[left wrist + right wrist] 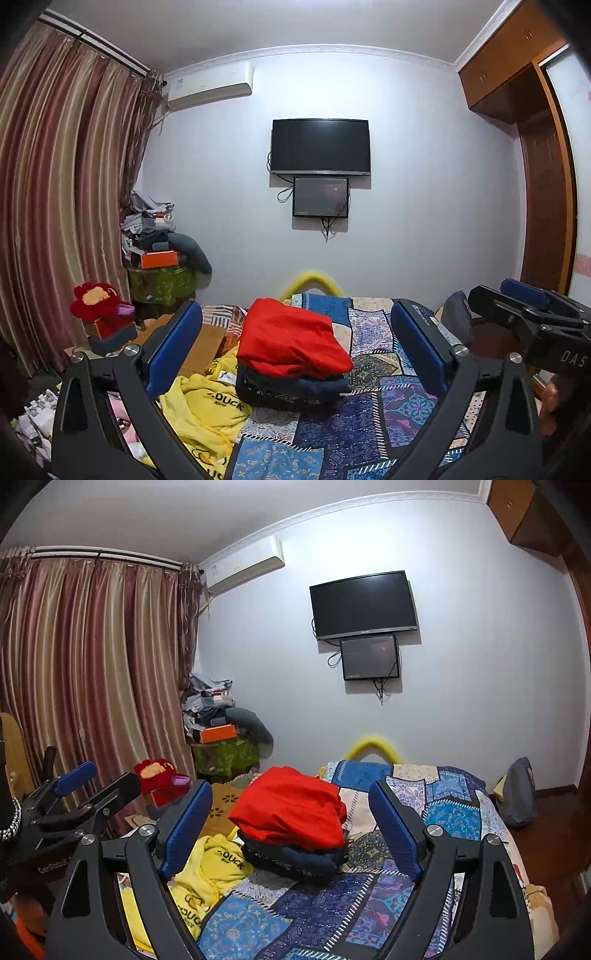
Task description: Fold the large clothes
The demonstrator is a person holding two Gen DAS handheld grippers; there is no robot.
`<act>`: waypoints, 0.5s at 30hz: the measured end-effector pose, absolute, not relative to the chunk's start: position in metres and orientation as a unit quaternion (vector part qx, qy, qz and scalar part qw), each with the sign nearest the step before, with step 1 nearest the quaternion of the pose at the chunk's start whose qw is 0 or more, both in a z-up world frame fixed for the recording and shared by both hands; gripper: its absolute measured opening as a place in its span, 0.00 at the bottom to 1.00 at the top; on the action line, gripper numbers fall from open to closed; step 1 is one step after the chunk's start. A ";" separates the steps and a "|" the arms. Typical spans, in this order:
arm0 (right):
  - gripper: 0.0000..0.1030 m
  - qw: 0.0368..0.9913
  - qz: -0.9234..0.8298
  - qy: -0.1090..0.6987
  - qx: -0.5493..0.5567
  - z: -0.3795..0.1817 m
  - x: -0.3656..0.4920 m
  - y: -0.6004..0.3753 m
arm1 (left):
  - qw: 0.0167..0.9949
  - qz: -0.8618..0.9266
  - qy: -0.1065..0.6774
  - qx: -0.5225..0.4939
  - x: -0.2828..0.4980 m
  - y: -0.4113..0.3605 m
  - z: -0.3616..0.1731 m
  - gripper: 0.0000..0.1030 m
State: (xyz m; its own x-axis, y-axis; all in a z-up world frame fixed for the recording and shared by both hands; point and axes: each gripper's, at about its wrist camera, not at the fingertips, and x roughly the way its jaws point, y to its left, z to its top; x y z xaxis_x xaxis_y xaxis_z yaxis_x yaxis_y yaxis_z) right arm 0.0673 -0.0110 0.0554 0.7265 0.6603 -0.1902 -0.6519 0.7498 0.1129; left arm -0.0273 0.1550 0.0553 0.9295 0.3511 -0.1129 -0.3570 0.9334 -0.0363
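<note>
A folded red garment (291, 339) lies on top of a folded dark navy one (291, 387), stacked on the patchwork bedspread (369, 424). A crumpled yellow duck-print garment (207, 410) lies unfolded left of the stack. My left gripper (295, 350) is open and empty, raised above the bed with the stack framed between its blue pads. My right gripper (291, 830) is also open and empty, likewise facing the red garment (291, 808), the navy one (295, 860) and the yellow garment (210, 871). Each gripper shows at the edge of the other's view.
A red plush toy (98, 302) and cardboard boxes (207, 343) sit left of the bed. A cluttered stand (162, 258) is by the striped curtains (55, 203). A TV (320, 146) hangs on the far wall; a wardrobe (546, 184) stands right. A grey backpack (519, 794) leans beyond the bed.
</note>
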 end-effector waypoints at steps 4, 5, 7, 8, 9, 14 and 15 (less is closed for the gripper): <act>0.82 0.929 0.353 0.111 0.018 0.057 0.067 -0.013 | 0.982 0.178 0.056 -0.027 -0.026 0.158 0.052 1.00; 0.82 0.929 0.353 0.111 0.018 0.058 0.068 -0.013 | 0.982 0.177 0.057 -0.028 -0.026 0.159 0.051 1.00; 0.82 0.929 0.352 0.111 0.017 0.059 0.067 -0.014 | 0.982 0.176 0.058 -0.030 -0.025 0.160 0.050 1.00; 0.82 0.929 0.352 0.111 0.017 0.059 0.066 -0.014 | 0.982 0.175 0.058 -0.030 -0.025 0.161 0.049 1.00; 0.82 0.929 0.352 0.111 0.016 0.060 0.066 -0.014 | 0.983 0.174 0.058 -0.031 -0.025 0.162 0.049 1.00; 0.82 0.929 0.351 0.114 0.016 0.059 0.066 -0.013 | 0.983 0.173 0.059 -0.029 -0.024 0.163 0.049 1.00; 0.82 0.929 0.351 0.116 0.016 0.058 0.066 -0.012 | 0.983 0.174 0.059 -0.030 -0.023 0.163 0.049 1.00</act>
State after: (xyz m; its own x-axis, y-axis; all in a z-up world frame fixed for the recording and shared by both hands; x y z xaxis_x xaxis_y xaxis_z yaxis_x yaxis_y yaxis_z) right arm 0.0659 -0.0124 0.0585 0.7269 0.6559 -0.2036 -0.6486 0.7531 0.1105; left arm -0.0234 0.1632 0.0493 0.9327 0.3378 -0.1262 -0.3448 0.9379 -0.0377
